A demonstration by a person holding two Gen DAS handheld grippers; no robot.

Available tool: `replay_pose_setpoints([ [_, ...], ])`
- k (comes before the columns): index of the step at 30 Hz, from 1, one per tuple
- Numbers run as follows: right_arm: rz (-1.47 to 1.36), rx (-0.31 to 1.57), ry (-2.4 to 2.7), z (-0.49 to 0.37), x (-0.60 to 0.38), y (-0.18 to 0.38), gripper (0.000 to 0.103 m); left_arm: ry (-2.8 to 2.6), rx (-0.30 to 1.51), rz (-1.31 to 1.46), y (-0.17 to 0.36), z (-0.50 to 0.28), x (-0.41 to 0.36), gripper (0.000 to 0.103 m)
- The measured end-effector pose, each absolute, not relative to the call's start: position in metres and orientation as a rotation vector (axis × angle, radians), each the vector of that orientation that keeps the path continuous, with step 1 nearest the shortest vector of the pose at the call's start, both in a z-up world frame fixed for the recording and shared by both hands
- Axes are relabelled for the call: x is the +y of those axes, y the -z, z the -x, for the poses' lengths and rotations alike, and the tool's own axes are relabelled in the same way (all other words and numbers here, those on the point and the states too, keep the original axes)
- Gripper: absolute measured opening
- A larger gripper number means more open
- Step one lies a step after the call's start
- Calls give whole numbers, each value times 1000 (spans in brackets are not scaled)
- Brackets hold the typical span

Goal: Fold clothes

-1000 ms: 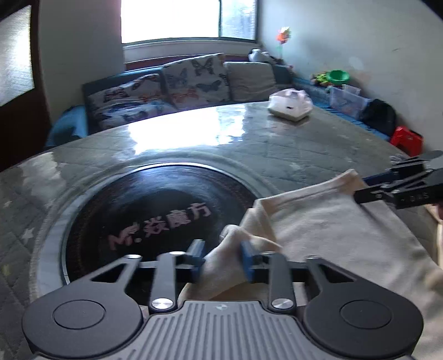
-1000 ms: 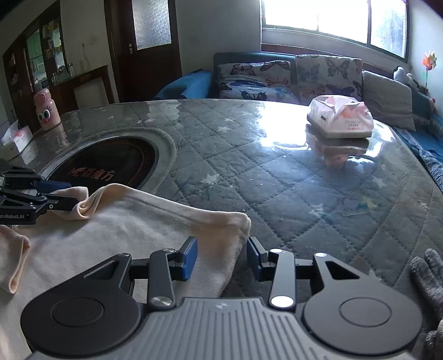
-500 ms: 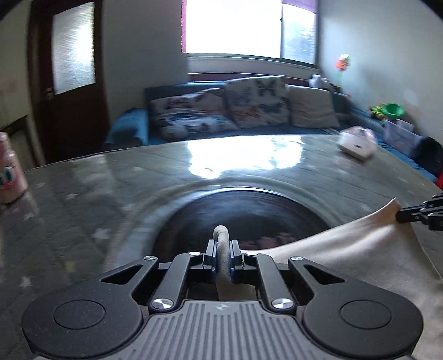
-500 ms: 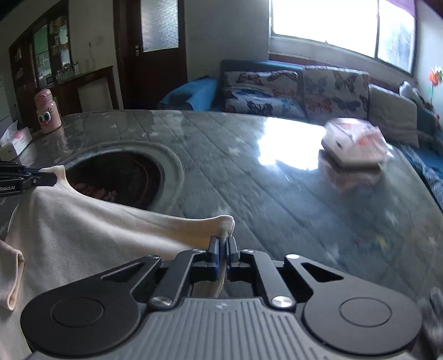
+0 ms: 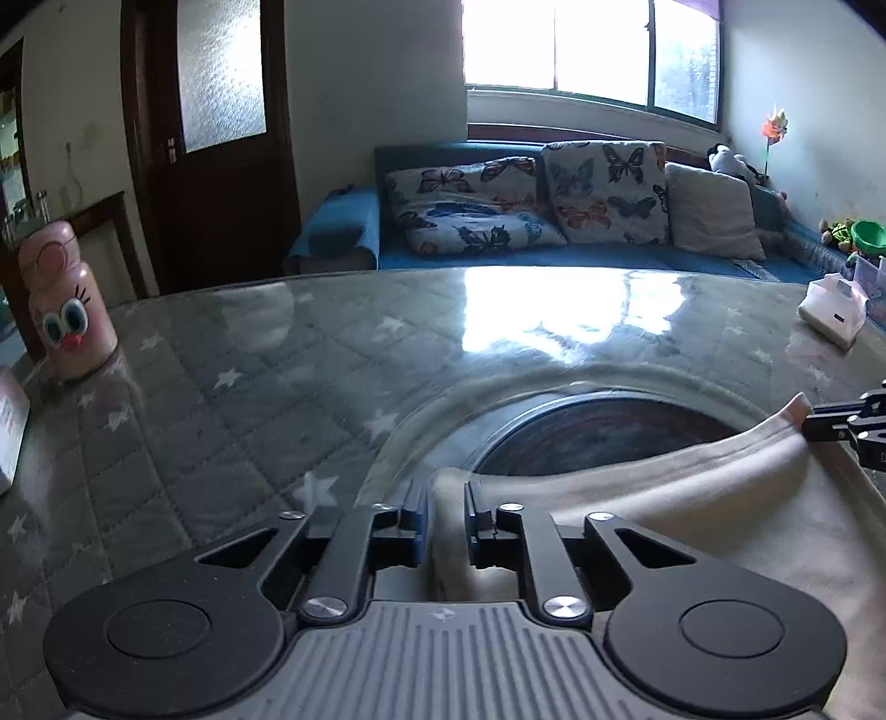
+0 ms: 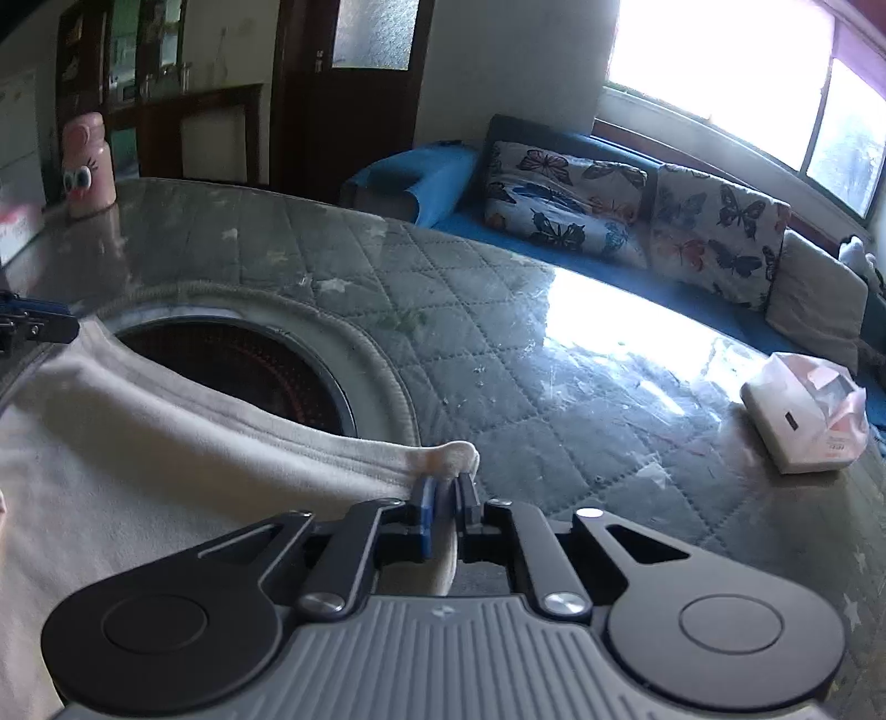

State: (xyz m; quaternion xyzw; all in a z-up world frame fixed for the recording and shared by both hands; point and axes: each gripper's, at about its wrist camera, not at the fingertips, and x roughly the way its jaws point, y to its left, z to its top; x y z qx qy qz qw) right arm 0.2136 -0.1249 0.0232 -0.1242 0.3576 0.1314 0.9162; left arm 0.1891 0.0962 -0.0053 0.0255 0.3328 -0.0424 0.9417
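Left wrist view: the left gripper (image 5: 443,512) pinches one corner of a single cream garment (image 5: 681,509), the cloth bunched between its two blue-padded fingers (image 5: 414,518). The garment's top edge runs taut from there to the right gripper (image 5: 847,426), seen at the frame's right edge gripping the opposite corner. In the right wrist view, the right gripper (image 6: 443,498) has its two fingers pressed together on the cloth's bunched corner, and the left gripper (image 6: 33,327) shows at the far left, clamped on the other end. The garment (image 6: 166,443) hangs stretched between the two tools above the near edge of one round table (image 5: 249,387), whose grey quilted cover bears white stars. The cloth's lifted edge crosses over one dark circular inset (image 6: 249,365) in the tabletop. Farther out stand one pink bottle with cartoon eyes (image 5: 63,302) at the table's left and one white tissue pack (image 6: 803,421) at its right. Beyond the table, a blue sofa (image 5: 498,257) carries two butterfly-print cushions (image 5: 606,191) and one plain beige cushion (image 5: 711,210) beneath a bright window (image 5: 592,50).
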Motion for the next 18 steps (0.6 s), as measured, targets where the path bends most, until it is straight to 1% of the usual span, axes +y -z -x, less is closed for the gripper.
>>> replay_pose_setpoints([
  [1, 259, 734, -272, -211, -124, -24, 14, 92, 676, -54, 4, -185, 98, 20],
  [2, 260, 729, -279, -205, -125, -27, 18, 100, 669, -62, 2, -179, 99, 22],
  [3, 261, 723, -287, -200, -125, -30, 25, 108, 660, -68, -1, -172, 100, 24],
  [4, 265, 718, -292, -194, -125, -33, 29, 119, 652, -74, -4, -165, 100, 25],
  [6, 288, 706, -315, -175, -120, -39, 43, 155, 633, -84, -11, -146, 97, 25],
  [8, 298, 701, -354, -155, -114, -43, 49, 193, 621, -102, -16, -124, 90, 27],
  [9, 303, 698, -374, -144, -111, -45, 55, 214, 616, -115, -18, -112, 86, 27],
  [10, 310, 696, -386, -133, -108, -45, 58, 236, 612, -125, -20, -100, 81, 28],
  [11, 316, 691, -399, -122, -105, -45, 62, 260, 610, -129, -20, -88, 77, 30],
  [12, 320, 683, -417, -107, -102, -46, 63, 283, 608, -134, -21, -76, 72, 33],
  [15, 315, 675, -454, -73, -95, -46, 72, 323, 613, -175, -14, -47, 55, 34],
  [16, 307, 672, -457, -64, -95, -45, 74, 324, 610, -200, -11, -40, 50, 35],
  [17, 295, 672, -461, -53, -96, -45, 77, 324, 607, -220, -8, -34, 45, 40],
  [18, 288, 673, -464, -44, -97, -43, 78, 322, 605, -230, -5, -30, 42, 42],
])
